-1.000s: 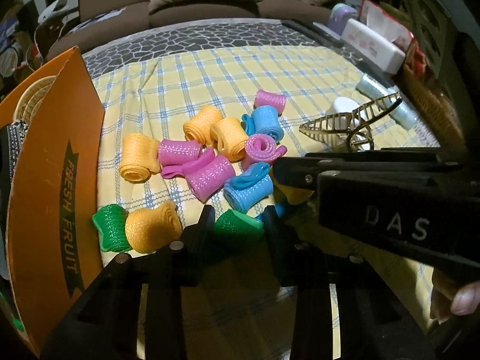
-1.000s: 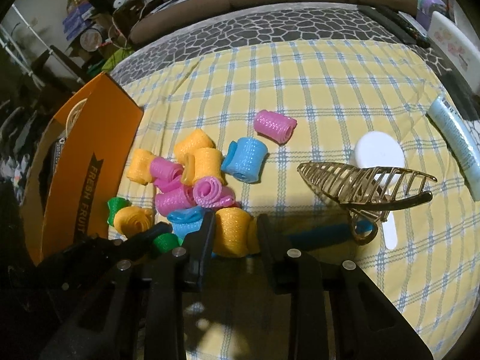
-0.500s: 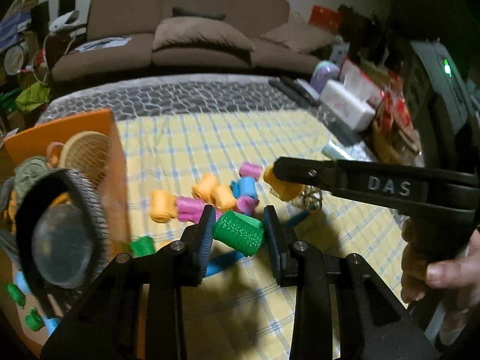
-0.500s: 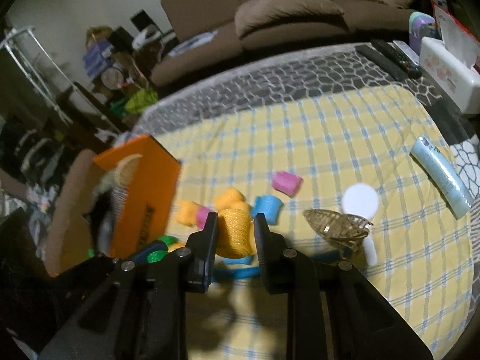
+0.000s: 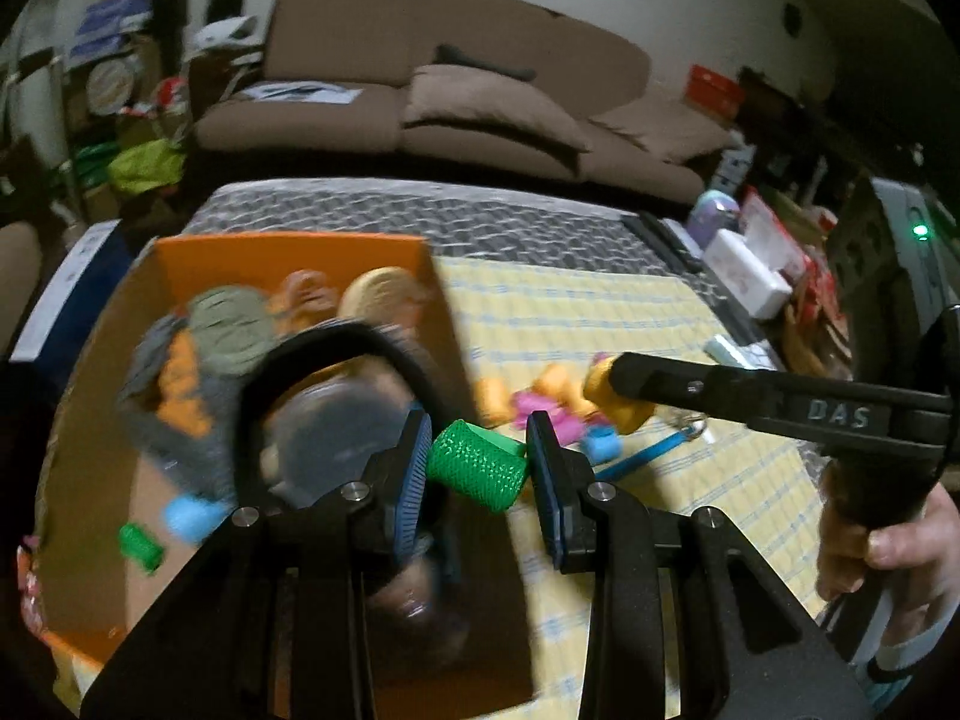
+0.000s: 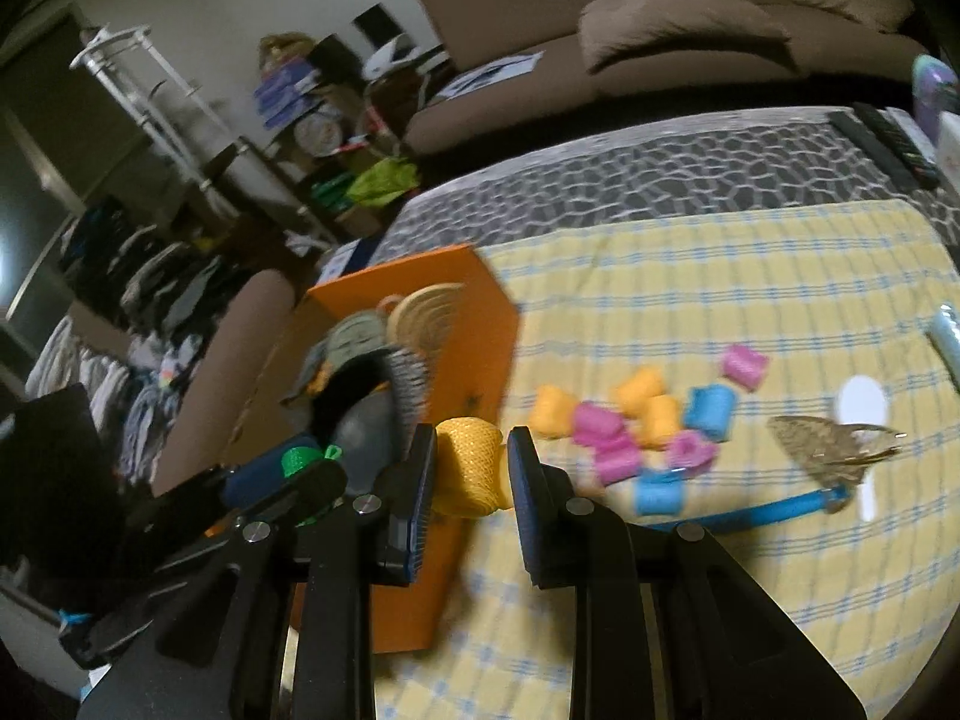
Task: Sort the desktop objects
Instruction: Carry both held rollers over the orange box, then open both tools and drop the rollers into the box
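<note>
Both grippers were in the carry step of the sort, each bringing one hair roller toward the orange box (image 5: 288, 249). The left gripper (image 5: 478, 468) had its jaws pinching a green roller (image 5: 477, 468) crosswise, held in the air over the box's near right edge. The right gripper (image 6: 471, 471) had its jaws pinching a yellow roller (image 6: 471, 468), just beside the box wall (image 6: 480, 324) and, as far as could be judged, not yet over the opening.

The next move, by my reading, called for bringing each roller clear over the open box and spreading the jaws to drop it, with the right needing more travel leftward.

The rollers were short mesh tubes, soft-looking and slightly squashed in the grip. Pink, blue and yellow ones (image 6: 648, 426) lay clustered on the checked cloth (image 6: 720, 276) over the worktop, near a gold clip (image 6: 834, 441). Another green roller (image 5: 141, 546) lay inside the box.
</note>
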The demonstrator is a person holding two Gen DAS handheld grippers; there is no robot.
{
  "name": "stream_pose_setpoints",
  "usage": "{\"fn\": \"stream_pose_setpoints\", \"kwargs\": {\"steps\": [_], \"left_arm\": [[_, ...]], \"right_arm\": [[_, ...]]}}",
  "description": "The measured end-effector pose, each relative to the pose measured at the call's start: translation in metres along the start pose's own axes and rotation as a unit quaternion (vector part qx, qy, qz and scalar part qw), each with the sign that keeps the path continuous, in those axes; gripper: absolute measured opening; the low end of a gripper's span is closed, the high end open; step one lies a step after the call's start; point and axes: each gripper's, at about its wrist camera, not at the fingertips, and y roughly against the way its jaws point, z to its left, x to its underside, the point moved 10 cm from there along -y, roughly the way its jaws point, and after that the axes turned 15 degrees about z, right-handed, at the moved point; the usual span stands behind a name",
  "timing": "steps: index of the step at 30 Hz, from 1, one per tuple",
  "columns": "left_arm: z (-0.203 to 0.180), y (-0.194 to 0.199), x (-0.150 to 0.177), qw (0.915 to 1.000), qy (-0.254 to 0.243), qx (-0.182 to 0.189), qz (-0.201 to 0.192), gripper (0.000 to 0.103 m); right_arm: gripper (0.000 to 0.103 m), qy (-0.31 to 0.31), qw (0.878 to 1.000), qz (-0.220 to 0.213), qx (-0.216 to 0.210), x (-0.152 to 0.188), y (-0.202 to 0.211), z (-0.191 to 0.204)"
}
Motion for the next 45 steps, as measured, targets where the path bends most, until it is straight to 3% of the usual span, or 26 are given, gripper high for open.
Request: {"fn": "stream_pose_setpoints", "kwargs": {"steps": [14,28,31,34,36,39,45], "left_arm": [[0.116,0.017,0.04,0.9931,0.093,-0.07,0.011,0.03],[0.175,0.018,0.054,0.9861,0.137,-0.09,0.027,0.032],[0.184,0.021,0.054,0.9844,0.148,-0.093,0.022,0.039],[0.187,0.028,0.051,0.9841,0.159,-0.079,0.008,0.047],[0.187,0.033,0.049,0.9839,0.163,-0.075,-0.003,0.053],[0.187,0.037,0.046,0.9835,0.166,-0.072,-0.013,0.07],[0.191,0.044,0.043,0.981,0.179,-0.07,-0.028,0.092]], "right_arm": [[0.024,0.089,0.993,0.071,-0.038,0.028,-0.078,0.116],[0.028,0.063,0.988,0.112,-0.084,0.03,-0.149,0.158],[0.031,0.063,0.989,0.112,-0.075,0.031,-0.154,0.16],[0.045,0.06,0.99,0.107,-0.07,0.028,-0.152,0.157],[0.047,0.062,0.991,0.099,-0.064,0.025,-0.147,0.155],[0.052,0.067,0.993,0.084,-0.052,0.02,-0.137,0.152],[0.08,0.097,0.994,0.047,-0.004,0.01,-0.112,0.147]]}}
